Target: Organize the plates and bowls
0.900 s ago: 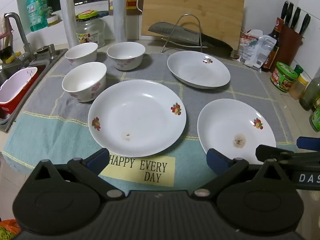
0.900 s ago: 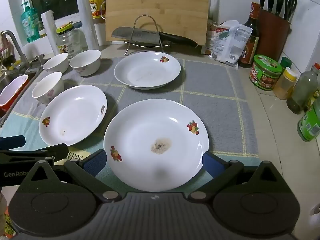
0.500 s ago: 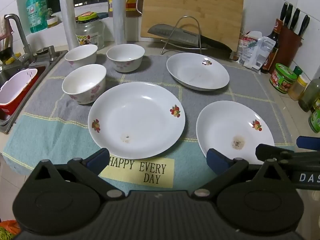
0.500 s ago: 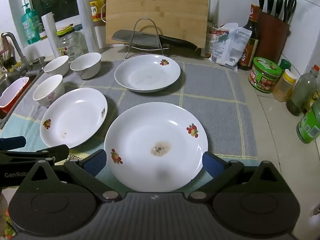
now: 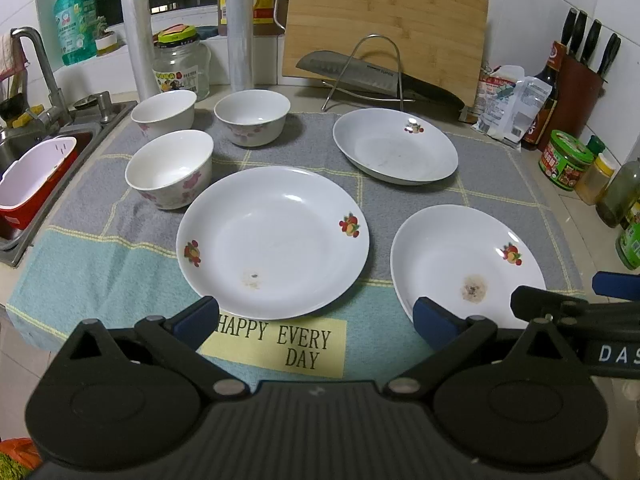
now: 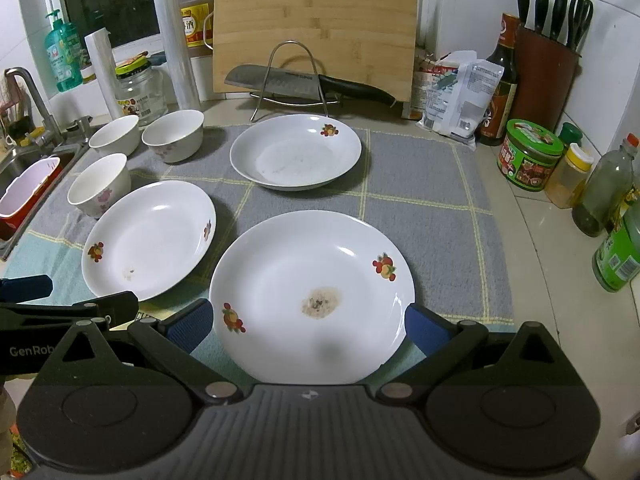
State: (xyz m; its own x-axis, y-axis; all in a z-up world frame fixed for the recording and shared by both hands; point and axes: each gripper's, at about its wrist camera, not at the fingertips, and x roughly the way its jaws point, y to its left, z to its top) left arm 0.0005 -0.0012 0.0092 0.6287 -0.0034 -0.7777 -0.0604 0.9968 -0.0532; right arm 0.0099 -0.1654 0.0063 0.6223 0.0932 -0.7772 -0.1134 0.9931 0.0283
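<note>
Three plates and three bowls sit spread out on the checked mat (image 5: 400,200) that covers the desk, none stacked yet. Taking the mat's yellow label (image 5: 276,344) as the mark: the left plate (image 5: 272,240) lies just behind it, the right plate (image 6: 312,292) off to its right, the far plate (image 5: 394,144) well behind near the knife rack (image 6: 296,76), and the bowls (image 5: 170,168) cluster behind it to the left, toward the sink (image 5: 24,148). The left gripper (image 5: 316,324) hovers over the label, released and holding nothing; the right gripper (image 6: 308,330) hangs over the right plate's near rim, equally spread and empty. The plates look glossy and shallow, so a pinch on a thin rim could slip, or drag the soft mat and nudge the neighbouring plate. The two grippers are also close enough to knock together.
</note>
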